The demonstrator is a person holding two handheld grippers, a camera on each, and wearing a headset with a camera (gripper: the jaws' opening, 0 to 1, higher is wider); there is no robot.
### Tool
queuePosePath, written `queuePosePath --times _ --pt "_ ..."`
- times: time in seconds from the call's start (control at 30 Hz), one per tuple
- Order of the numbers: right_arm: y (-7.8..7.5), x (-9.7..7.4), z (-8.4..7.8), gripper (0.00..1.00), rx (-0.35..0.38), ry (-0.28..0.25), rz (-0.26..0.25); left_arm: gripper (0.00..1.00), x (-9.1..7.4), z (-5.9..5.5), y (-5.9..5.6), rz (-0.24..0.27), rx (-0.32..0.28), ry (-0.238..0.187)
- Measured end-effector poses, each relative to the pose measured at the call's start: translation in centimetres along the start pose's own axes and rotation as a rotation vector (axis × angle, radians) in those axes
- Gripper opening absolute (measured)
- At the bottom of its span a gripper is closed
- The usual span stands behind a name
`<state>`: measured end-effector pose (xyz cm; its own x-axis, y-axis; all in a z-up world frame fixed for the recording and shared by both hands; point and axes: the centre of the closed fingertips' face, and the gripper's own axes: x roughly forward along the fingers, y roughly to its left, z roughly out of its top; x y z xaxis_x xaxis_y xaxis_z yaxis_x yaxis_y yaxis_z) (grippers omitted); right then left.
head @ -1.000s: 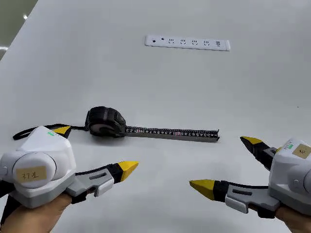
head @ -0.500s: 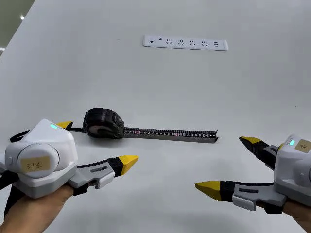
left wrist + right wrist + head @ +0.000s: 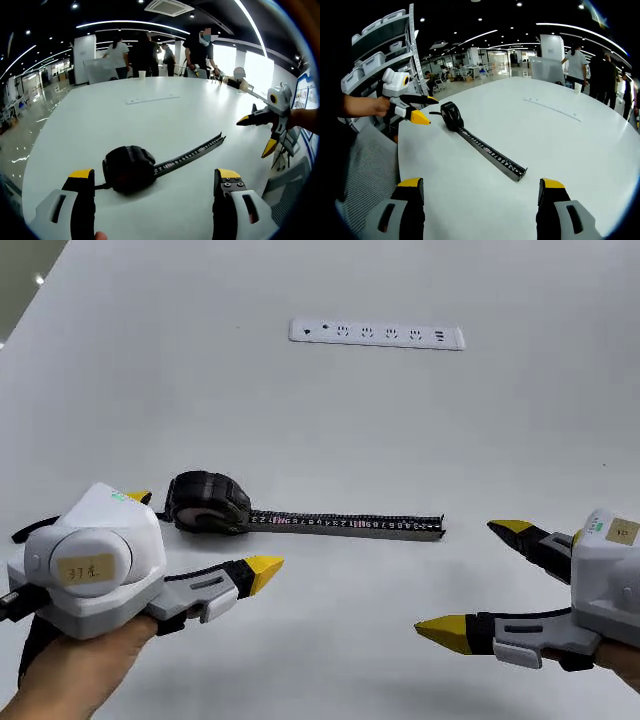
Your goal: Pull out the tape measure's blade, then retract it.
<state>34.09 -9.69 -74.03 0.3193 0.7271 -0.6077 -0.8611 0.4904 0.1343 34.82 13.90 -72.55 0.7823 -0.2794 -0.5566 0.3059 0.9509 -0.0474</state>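
A black tape measure (image 3: 207, 503) lies on the white table (image 3: 330, 420), its blade (image 3: 345, 524) drawn out to the right and flat on the surface. My left gripper (image 3: 200, 531) is open just in front of the case, touching nothing. In the left gripper view the case (image 3: 129, 167) sits between the jaws and the blade (image 3: 192, 154) runs off to the right. My right gripper (image 3: 475, 579) is open, a little in front of and to the right of the blade's hooked end. From the right gripper view the blade (image 3: 490, 149) leads to the case (image 3: 451, 115).
A white power strip (image 3: 377, 334) lies at the far side of the table. A black wrist strap (image 3: 30, 530) trails left of the case. Several people (image 3: 145, 52) stand beyond the table. Storage shelves (image 3: 375, 45) stand past the table's edge.
My left gripper has edged a little closer to the case. The right gripper has drawn back slightly. The blade's length and position look unchanged; the head camera has shifted slightly.
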Motion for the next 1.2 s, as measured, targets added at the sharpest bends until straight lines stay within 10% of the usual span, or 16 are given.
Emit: queuePosePath --times 1.2 --pt "-4.3 1.4 -0.6 0.58 -0.273 0.1 0.151 0.89 1.6 -0.3 1.8 0.09 -0.088 0.014"
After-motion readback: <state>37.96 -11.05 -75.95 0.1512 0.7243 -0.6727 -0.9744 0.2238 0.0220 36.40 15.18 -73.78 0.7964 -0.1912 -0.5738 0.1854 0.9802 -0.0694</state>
